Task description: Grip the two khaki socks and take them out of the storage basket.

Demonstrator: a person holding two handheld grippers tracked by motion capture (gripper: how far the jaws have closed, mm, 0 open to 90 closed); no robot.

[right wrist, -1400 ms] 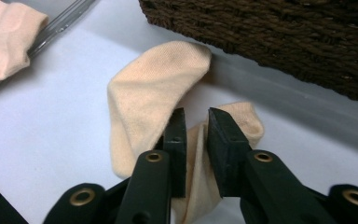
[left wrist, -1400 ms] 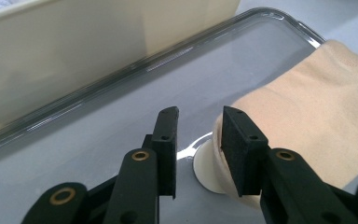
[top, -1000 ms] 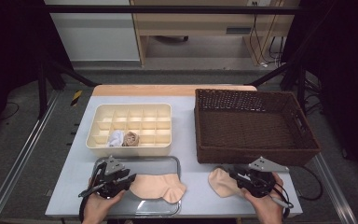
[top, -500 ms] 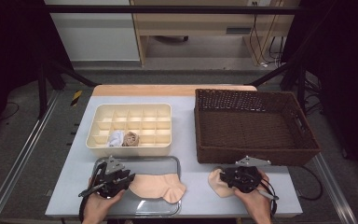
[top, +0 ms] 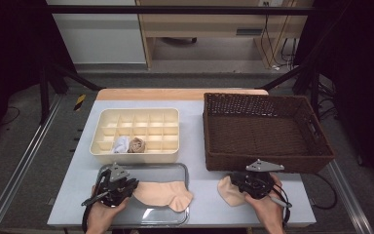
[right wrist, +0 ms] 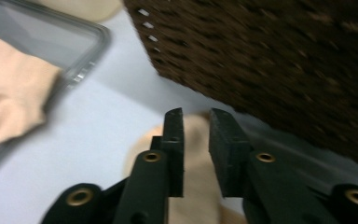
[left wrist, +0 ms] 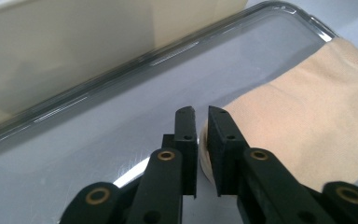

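My left claw [left wrist: 202, 114] sits low over the clear tray [top: 175, 168], its jaws drawn close together with a narrow gap between them; they have just been closing, and the cuff edge of a beige sock [left wrist: 303, 135] lies at the tip of its right jaw, touching it, though I cannot tell whether the fabric is truly pinched between the pads. The rest of that sock spreads away to the right of this claw, across the tray and over its rim onto the table [top: 199, 204]. Beyond the claw's tips stands the cream divided box [top: 136, 131], with a small rolled bundle [top: 129, 145] in one of its near compartments. My right claw [right wrist: 196, 116] hangs above a second beige sock [top: 230, 191], which lies flat on the table directly under and between its jaws; the jaws have just been opening a little and stand narrowly apart, not pressing on the fabric as far as I can see. Just ahead and to the right of this claw rises the wall of the dark wicker basket [top: 268, 161]. Off to its left lie the tray's corner and the first sock's toe end.
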